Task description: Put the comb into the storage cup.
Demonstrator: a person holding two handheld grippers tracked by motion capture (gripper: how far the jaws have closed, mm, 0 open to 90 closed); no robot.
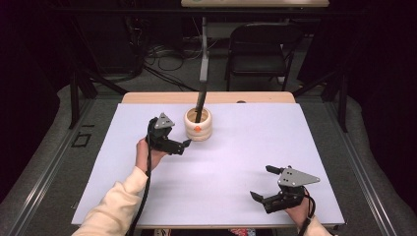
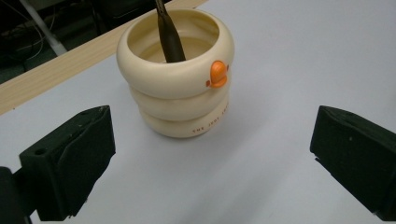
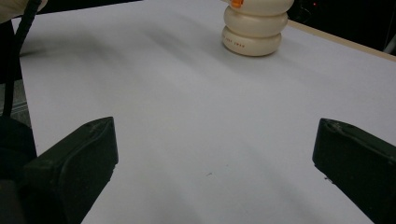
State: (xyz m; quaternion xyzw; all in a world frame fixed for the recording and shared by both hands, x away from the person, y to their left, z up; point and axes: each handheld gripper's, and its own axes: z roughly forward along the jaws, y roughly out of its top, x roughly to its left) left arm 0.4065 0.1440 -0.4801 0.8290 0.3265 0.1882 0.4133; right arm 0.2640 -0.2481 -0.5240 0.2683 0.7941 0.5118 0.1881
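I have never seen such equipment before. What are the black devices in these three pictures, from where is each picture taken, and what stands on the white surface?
No robot here: a person holds one tool in each hand. The left hand-held gripper and the right hand-held gripper each have two black jaws, which stand open and hold nothing. The high view looks down from above the person's side of the table. The other two pictures come from cameras riding on each gripper, looking between its own jaws. On the white table stands a cream ringed cup with an orange beak-like knob; a dark stick-shaped tool leans inside it. The left gripper is close to the cup, apart from it.
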